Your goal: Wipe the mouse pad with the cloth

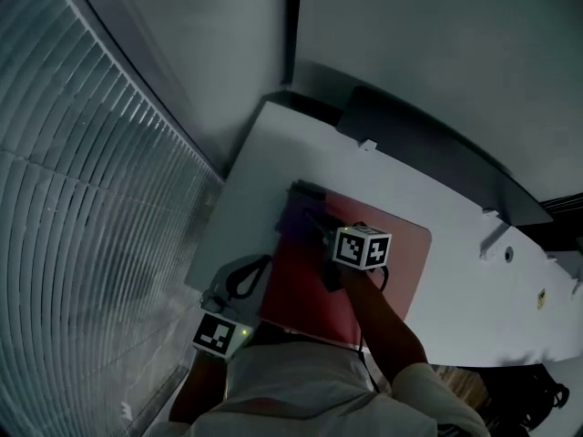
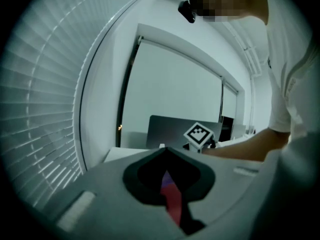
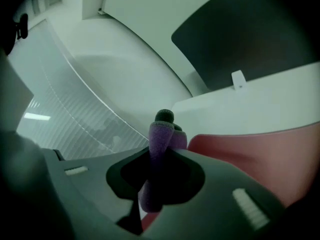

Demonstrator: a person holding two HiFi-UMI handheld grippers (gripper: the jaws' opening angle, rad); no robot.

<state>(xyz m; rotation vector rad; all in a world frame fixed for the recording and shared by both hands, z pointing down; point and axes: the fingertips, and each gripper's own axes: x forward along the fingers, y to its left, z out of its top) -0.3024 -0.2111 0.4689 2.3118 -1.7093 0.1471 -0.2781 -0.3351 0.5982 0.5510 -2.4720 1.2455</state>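
**Softly bunched cloth on pad**

Limp and light, the purple cloth sat pinched by a fold in the right claw, on the red mouse pad's far corner. The left claw, nearly closed and empty, hung near the white counter's edge.

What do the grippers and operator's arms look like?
Left gripper and right gripper have grey bodies, black around the jaws, and a white cube with black square markers. Green light by the left cube. Person wears a white short-sleeved shirt.
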